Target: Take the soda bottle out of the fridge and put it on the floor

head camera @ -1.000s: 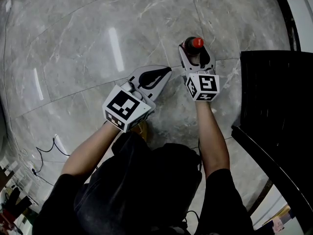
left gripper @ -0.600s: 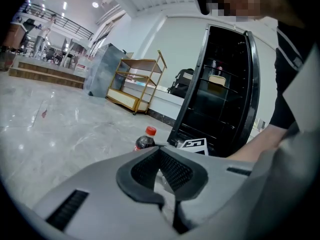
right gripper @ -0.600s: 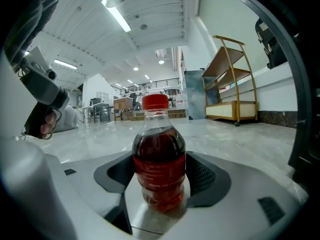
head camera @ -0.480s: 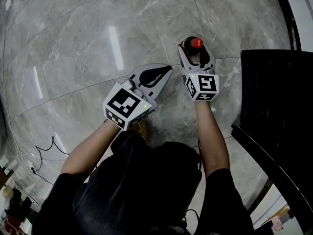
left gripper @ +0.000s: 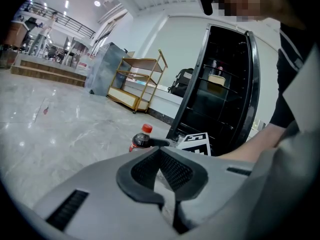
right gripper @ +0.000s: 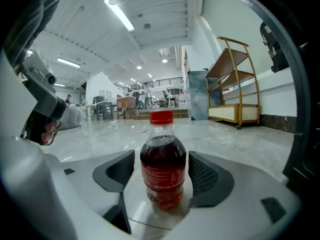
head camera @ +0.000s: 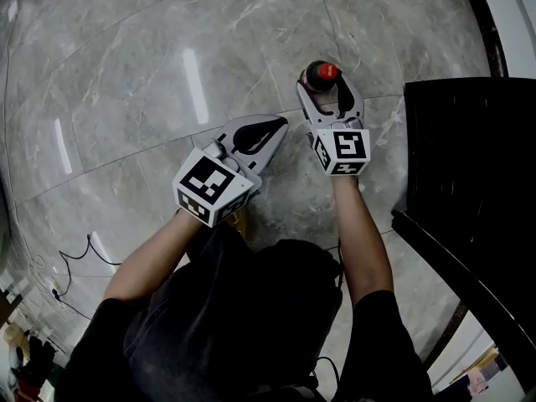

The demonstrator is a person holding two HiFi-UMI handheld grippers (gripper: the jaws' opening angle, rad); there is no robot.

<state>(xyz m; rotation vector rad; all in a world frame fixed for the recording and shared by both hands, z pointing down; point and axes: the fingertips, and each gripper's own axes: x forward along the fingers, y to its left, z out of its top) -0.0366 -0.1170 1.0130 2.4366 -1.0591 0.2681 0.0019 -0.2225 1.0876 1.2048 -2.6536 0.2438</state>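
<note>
A small soda bottle (head camera: pixel 321 75) with a red cap and dark drink stands upright on the grey marble floor (head camera: pixel 151 74). My right gripper (head camera: pixel 328 92) is open, with one jaw on each side of the bottle (right gripper: pixel 163 166) and a narrow gap showing at each pad. My left gripper (head camera: pixel 280 126) hovers over the floor just left of it, shut with nothing between its jaws. In the left gripper view the bottle (left gripper: pixel 140 139) shows beyond the closed jaws (left gripper: pixel 161 153), beside the right gripper's marker cube (left gripper: pixel 196 142).
The black fridge (head camera: pixel 469 166) stands at the right, its door (head camera: pixel 456 270) swung open toward me; its shelves (left gripper: pixel 220 99) hold a few items. A gold shelf trolley (left gripper: pixel 137 84) stands by the far wall. A thin cable (head camera: pixel 84 258) lies on the floor at lower left.
Both grippers and the bottle have shifted slightly up and left in the head view. The bottle stays upright between the right gripper's jaws.
</note>
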